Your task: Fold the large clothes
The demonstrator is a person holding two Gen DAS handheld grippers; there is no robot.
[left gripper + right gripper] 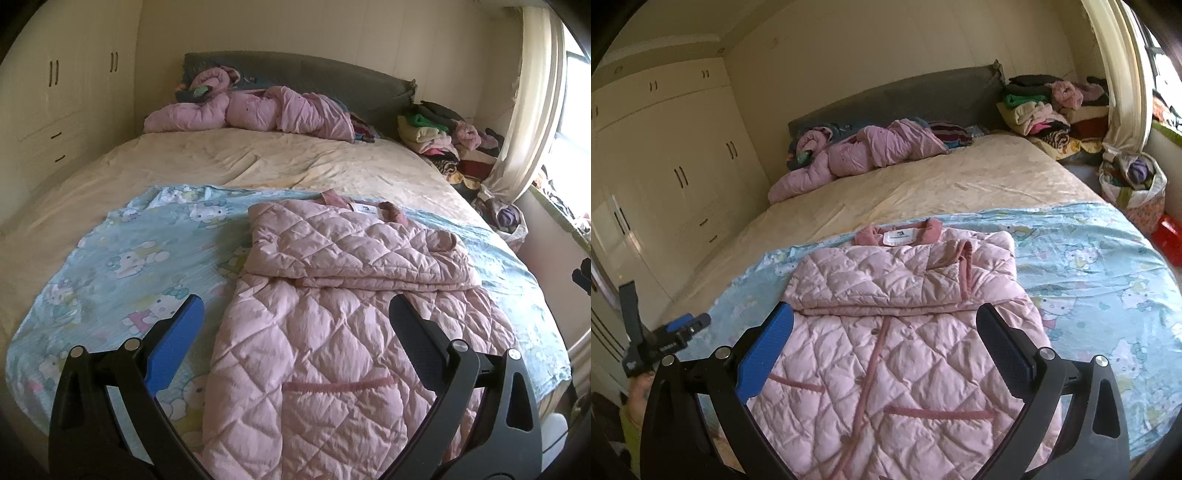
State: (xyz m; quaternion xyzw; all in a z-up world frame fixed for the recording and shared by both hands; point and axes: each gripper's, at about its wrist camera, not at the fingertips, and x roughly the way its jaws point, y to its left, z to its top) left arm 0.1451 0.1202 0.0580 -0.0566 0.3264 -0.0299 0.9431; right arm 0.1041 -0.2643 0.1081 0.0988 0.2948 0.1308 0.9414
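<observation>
A: How do the jaws stand?
B: Wide apart on both the left gripper (296,314) and the right gripper (884,321), holding nothing.
A: And the pink quilted jacket (897,332)?
B: Lower centre of the frame, sleeves folded across its chest, lying on the blue cartoon sheet (1100,266). A crumpled pink coat (258,110) sits upper centre by the headboard (332,74).

daylight enters from the window (570,110) at right, overexposed there (glare). interior is moderately dim, warm-tinted. fisheye distortion bends edges; corners vignette black. focus is slightly soft.
</observation>
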